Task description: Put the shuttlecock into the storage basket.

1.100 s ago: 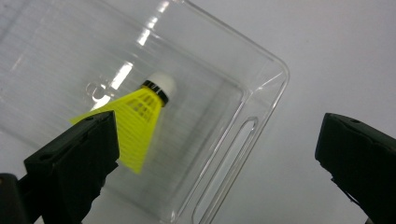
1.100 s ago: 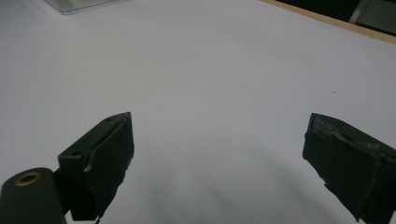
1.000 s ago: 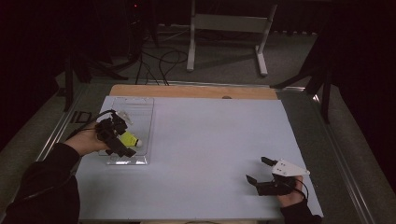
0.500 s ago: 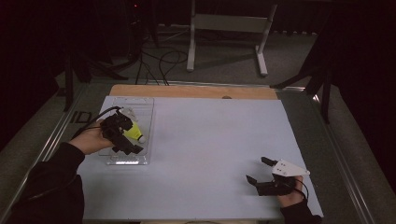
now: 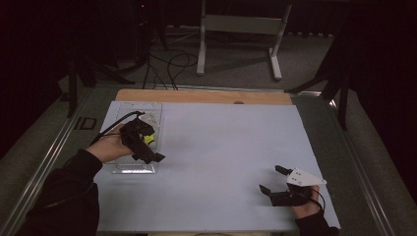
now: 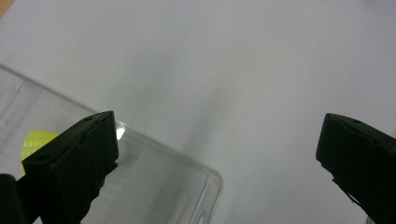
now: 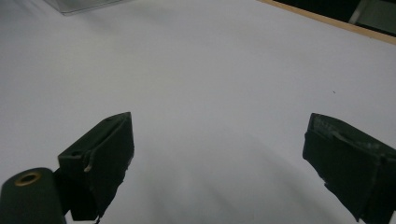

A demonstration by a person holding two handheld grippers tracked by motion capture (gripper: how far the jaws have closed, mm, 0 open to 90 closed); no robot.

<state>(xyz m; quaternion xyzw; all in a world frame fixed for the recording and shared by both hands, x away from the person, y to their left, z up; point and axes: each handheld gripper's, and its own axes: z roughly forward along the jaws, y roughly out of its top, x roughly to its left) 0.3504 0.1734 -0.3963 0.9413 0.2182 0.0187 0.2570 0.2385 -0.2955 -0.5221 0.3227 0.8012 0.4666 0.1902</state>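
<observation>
A clear plastic tray (image 5: 129, 166) lies at the left of the white table top. My left gripper (image 5: 150, 153) hangs over the tray's right side, jaws pointing down and right. A small yellow object (image 5: 148, 139) shows just beside it. In the left gripper view the left gripper (image 6: 217, 130) is wide open and holds nothing. Under its left jaw is the tray's rounded corner (image 6: 196, 186), with the yellow object (image 6: 36, 142) showing through the plastic. My right gripper (image 5: 270, 178) rests open near the front right edge. In its own view the right gripper (image 7: 219, 130) has bare table between the jaws.
The white sheet (image 5: 231, 142) covers the table, with a wooden strip (image 5: 206, 96) along its far edge. Metal rails run down both sides. A stand and cables are on the floor beyond. A corner of the tray (image 7: 84, 4) shows at the top left of the right gripper view.
My left gripper has shifted slightly farther away and to the right above the tray. The right gripper has stayed where it was.
</observation>
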